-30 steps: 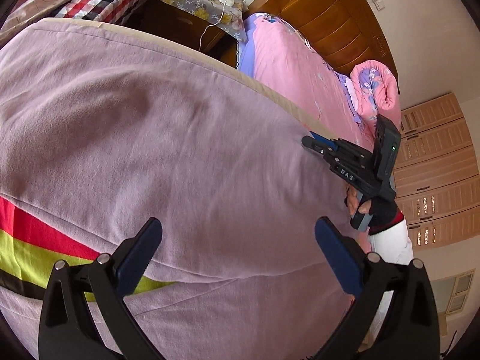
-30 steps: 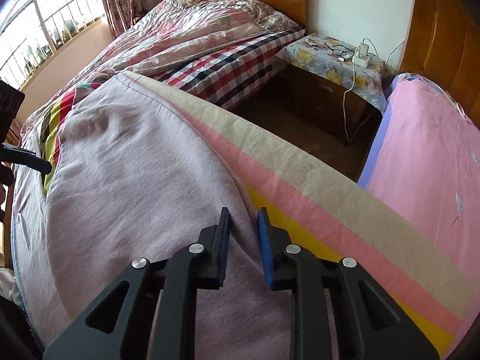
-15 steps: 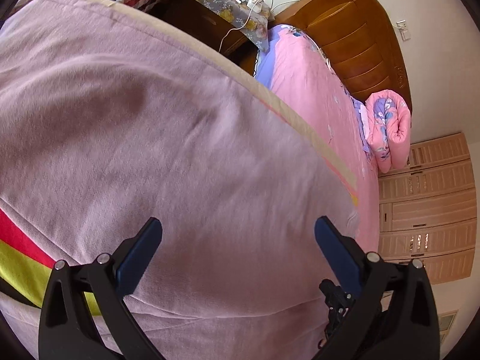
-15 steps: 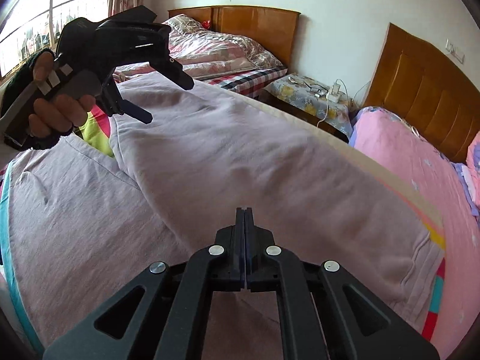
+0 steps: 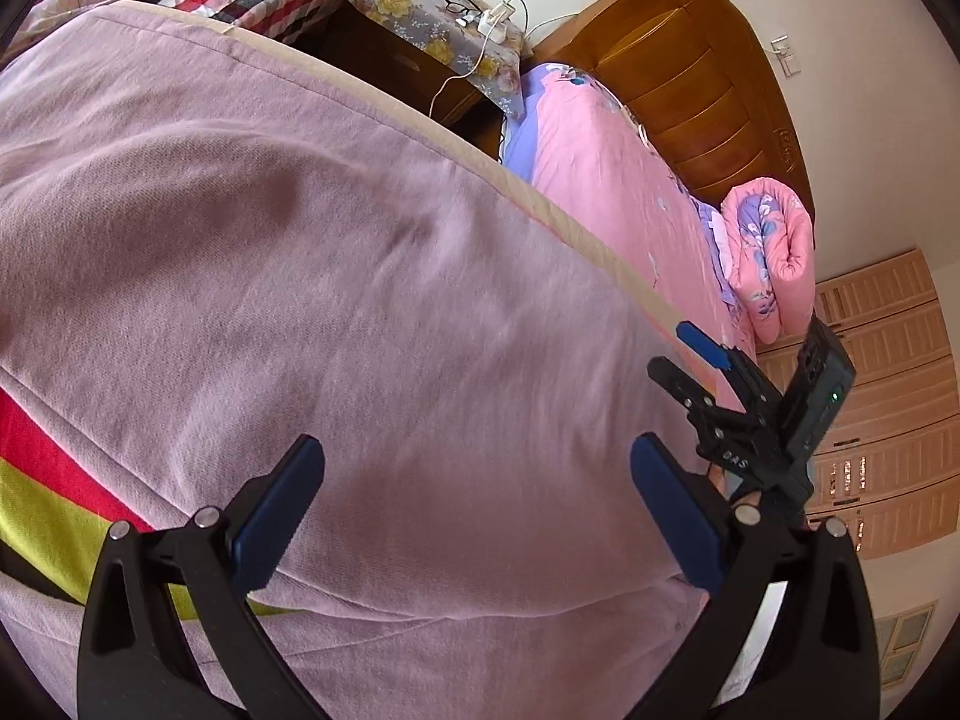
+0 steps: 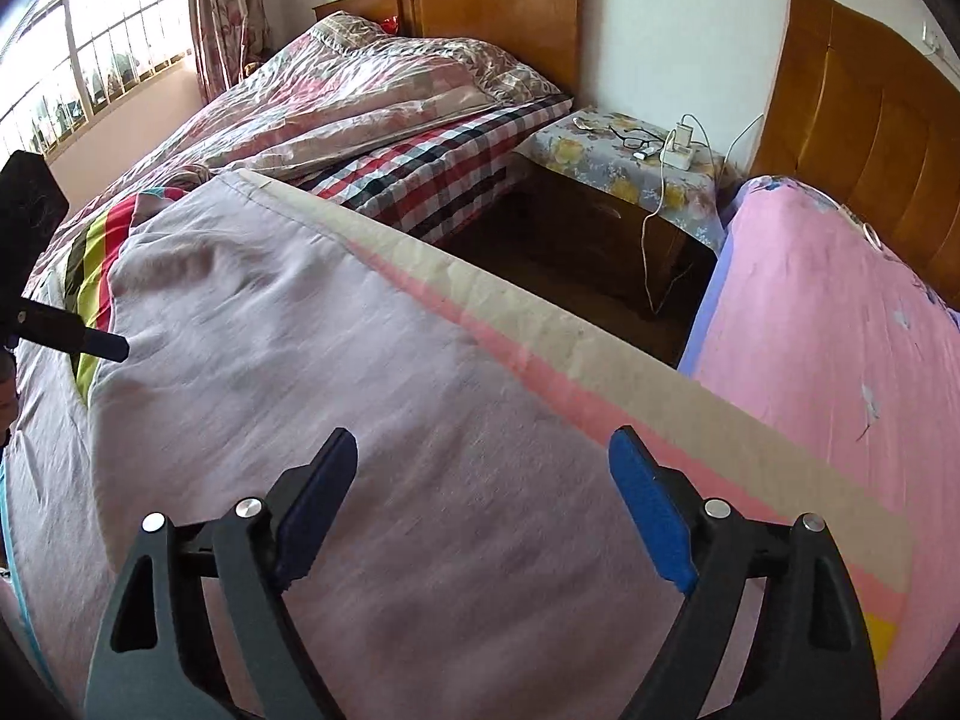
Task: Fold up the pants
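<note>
The mauve pants (image 5: 336, 312) lie spread flat on a striped sheet over the bed, and they also fill the right wrist view (image 6: 336, 396). My left gripper (image 5: 474, 516) is open and empty, hovering just above the pants fabric. My right gripper (image 6: 480, 510) is open and empty above the pants near the bed's edge. In the left wrist view the right gripper (image 5: 684, 354) shows at the right edge of the pants, jaws apart. One finger of the left gripper (image 6: 90, 342) shows at the far left of the right wrist view.
The striped sheet (image 6: 600, 360) has beige, pink and yellow bands along the bed edge. A dark nightstand (image 6: 600, 228) with a floral cloth stands in the gap between the beds. A pink bed (image 6: 840, 330) lies to the right, a checked bed (image 6: 420, 144) behind.
My right gripper was shut on the pants a second ago, lifted away shut, and now has opened wide over the fabric. The left gripper stayed open and shifted slightly.
</note>
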